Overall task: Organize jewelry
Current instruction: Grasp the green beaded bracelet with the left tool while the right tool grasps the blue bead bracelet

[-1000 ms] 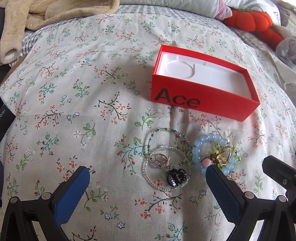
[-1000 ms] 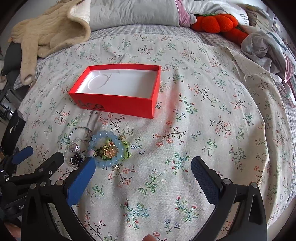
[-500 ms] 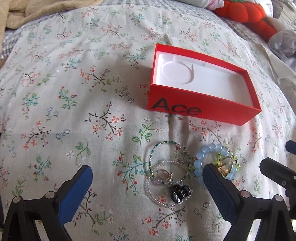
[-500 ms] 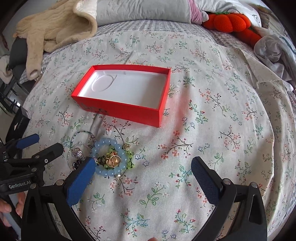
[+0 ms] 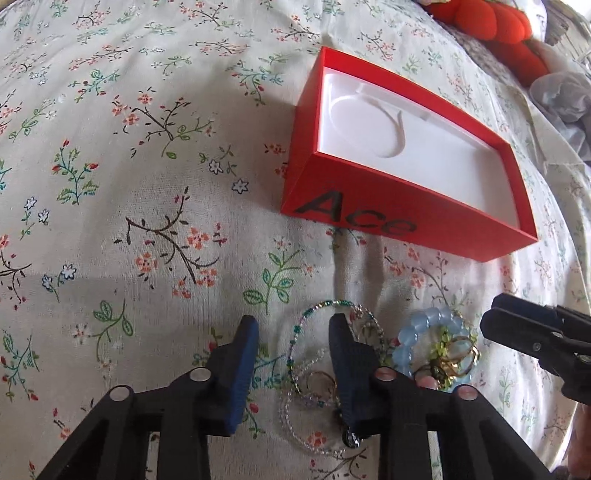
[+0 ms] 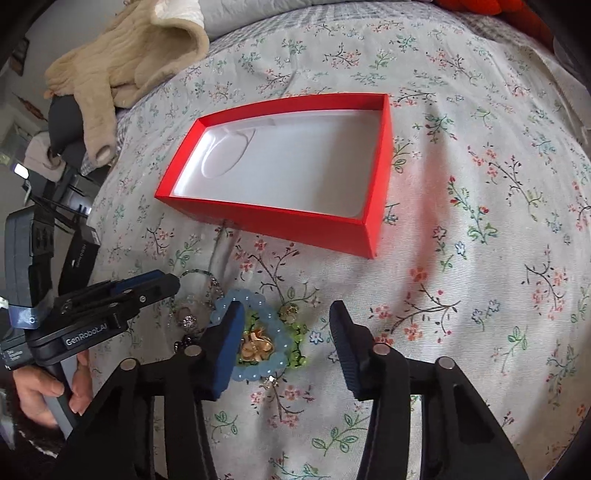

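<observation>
An open red box (image 5: 402,218) marked "Ace" with a white insert lies on the floral bedspread; it also shows in the right wrist view (image 6: 291,225). In front of it lie thin beaded bracelets (image 5: 314,317) with rings, and a pale blue bead bracelet (image 5: 428,328) with green beads and gold rings (image 6: 255,347). My left gripper (image 5: 293,332) is open, lowered over the left edge of the thin bracelets. My right gripper (image 6: 286,325) is open, straddling the right side of the blue bracelet (image 6: 258,369).
A beige garment (image 6: 122,62) lies at the bed's far left. An orange plush toy (image 5: 487,26) and grey cloth (image 5: 565,99) lie at the far right. Dark equipment (image 6: 44,236) stands beside the bed's left edge.
Both grippers have moved forward and down to the jewelry. Both jaws have narrowed from wide open. The box and jewelry have not moved.
</observation>
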The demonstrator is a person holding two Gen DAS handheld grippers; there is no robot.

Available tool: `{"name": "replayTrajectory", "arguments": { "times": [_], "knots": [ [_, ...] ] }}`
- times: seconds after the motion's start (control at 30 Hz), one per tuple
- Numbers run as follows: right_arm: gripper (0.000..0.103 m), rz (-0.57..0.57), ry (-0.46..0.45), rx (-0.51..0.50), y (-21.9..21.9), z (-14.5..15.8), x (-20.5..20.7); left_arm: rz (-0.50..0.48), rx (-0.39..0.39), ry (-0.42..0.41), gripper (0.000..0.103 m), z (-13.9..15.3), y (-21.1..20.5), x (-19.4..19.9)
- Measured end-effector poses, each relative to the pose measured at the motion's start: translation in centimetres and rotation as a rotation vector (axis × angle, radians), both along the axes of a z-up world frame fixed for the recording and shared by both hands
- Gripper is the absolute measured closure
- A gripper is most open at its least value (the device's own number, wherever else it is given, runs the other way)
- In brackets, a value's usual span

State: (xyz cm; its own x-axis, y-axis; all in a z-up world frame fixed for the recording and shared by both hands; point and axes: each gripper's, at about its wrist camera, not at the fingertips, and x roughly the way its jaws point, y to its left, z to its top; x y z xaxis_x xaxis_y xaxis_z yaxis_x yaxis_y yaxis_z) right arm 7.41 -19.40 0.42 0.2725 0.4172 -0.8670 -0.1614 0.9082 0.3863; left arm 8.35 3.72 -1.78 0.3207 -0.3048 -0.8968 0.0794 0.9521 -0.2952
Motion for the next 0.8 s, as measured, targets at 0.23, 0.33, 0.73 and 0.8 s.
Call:
{"name": "replayTrajectory", "arguments": {
  "times": [0.23, 0.33, 0.73, 0.8],
  "knots": [
    [0.075, 0.01, 0.007, 0.033, 0.9, -0.7, 0.6, 0.006, 0.001, 0.021, 0.089, -0.9, -0.4, 1.2],
    [0.078, 0.023, 0.016, 0.03, 1.1, -1.1, 0.8, 0.001, 0.0, 0.026, 0.093, -1.0, -0.5, 1.5],
    [0.092, 0.099, -0.012, -0.056, 3.3, -1.8, 0.9, -0.022, 0.056, 0.01, 0.103, -1.1, -1.2, 1.4],
    [0.103, 0.106, -0.027, -0.07, 3.5, -1.5, 0.8, -0.027, 0.061, 0.004, 0.103, -0.9, -1.4, 1.4]
  ]
}}
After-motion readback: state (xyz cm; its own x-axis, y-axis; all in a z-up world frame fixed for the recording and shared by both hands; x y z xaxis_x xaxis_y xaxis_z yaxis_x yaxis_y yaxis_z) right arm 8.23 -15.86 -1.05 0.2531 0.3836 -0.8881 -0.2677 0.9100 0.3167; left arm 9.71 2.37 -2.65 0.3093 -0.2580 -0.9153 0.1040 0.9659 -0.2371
